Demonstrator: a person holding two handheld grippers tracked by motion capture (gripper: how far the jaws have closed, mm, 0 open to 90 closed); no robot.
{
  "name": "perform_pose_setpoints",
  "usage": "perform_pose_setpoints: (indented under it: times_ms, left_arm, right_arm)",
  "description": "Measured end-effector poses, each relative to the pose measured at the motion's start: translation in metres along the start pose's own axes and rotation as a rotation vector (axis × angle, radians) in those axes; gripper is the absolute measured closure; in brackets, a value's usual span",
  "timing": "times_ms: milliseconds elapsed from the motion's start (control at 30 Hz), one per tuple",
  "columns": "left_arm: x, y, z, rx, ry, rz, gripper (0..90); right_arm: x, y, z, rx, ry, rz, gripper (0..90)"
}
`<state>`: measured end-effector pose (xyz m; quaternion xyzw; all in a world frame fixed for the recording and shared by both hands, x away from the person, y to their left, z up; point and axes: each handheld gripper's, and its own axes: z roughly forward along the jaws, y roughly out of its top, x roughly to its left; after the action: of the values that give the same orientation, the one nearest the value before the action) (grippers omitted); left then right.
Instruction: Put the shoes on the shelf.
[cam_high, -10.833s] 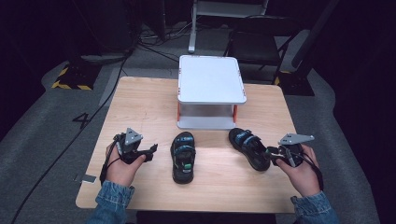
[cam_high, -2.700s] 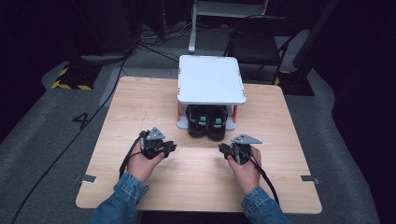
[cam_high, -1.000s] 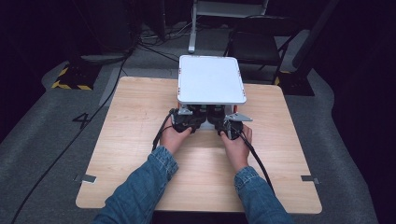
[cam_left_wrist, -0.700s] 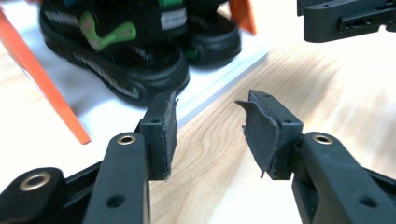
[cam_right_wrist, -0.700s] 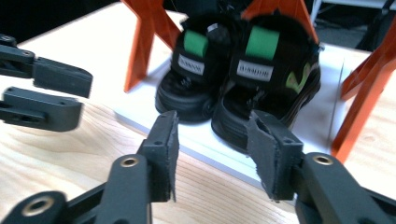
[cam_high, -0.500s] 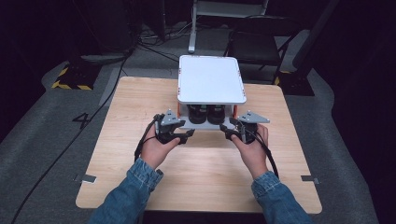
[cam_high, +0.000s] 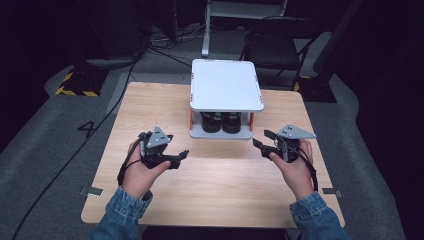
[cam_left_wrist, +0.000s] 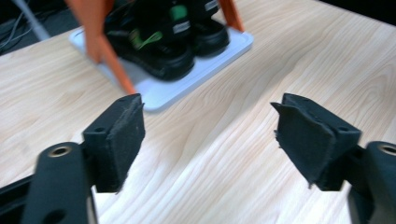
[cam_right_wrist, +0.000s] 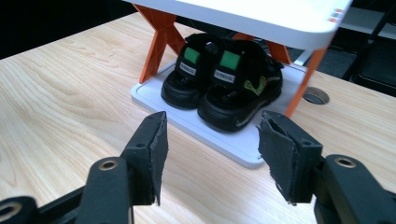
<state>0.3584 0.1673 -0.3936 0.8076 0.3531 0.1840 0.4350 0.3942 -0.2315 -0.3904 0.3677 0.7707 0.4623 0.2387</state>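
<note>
on the lower shelf of the small white two-tier rack with orange legs (cam_high: 227, 85), at the middle of the worktop's far edge, the pair of black strapped sandals with green tabs (cam_high: 221, 122) now sits side by side, toes facing the near edge. half a second ago both hands were right up against the rack's front; now they have drawn back toward the near edge and spread out to either side, so the sandals are let go and left where they were pushed in. to my eye that means the stowing is as good as finished and what remains is only the retreat.

the left gripper (cam_high: 181, 155) hangs over the light wooden worktop (cam_high: 220, 190) toward its left edge, jaws parted wide with nothing between them; in the left gripper view bare wood fills the gap and the sandals (cam_left_wrist: 163, 39) lie ahead and off to one side, well apart from the pads (cam_left_wrist: 122, 140). the right gripper (cam_high: 261, 140) hovers toward the right edge, jaws likewise spread and empty. in the right gripper view the sandals (cam_right_wrist: 224, 86) stand straight ahead beyond the gap, near but clear of the fingertips (cam_right_wrist: 152, 154), tucked under the rack's top tray (cam_right_wrist: 261, 16).
</note>
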Motion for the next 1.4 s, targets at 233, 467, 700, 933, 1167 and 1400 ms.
perform_pose_setpoints:
  times_ms: [233, 467, 700, 933, 1167, 1400]
  left_arm:
    - [0.019, -0.015, -0.026, 0.027, 0.051, -0.036, 17.9]
    - [0.046, -0.031, -0.032, 0.070, 0.090, -0.140, 16.9]
    - [0.064, -0.050, -0.019, 0.174, 0.103, -0.157, 16.1]
    - [0.075, -0.072, -0.001, 0.234, 0.121, -0.199, 16.1]
    - [0.080, -0.089, 0.014, 0.299, 0.117, -0.209, 16.1]
    - [0.082, -0.099, 0.032, 0.313, 0.241, -0.178, 15.2]
  right_arm:
    - [-0.014, -0.012, -0.028, -0.001, 0.019, 0.042, 39.4]
    - [-0.038, -0.035, -0.056, 0.035, 0.029, 0.068, 35.3]
    - [-0.066, -0.066, -0.066, 0.292, 0.072, 0.038, 25.1]
    - [-0.081, -0.096, -0.045, 0.316, 0.051, 0.077, 25.0]
    - [-0.084, -0.116, -0.023, 0.296, 0.010, 0.098, 22.0]
    - [-0.084, -0.124, -0.007, 0.310, 0.000, 0.078, 17.3]
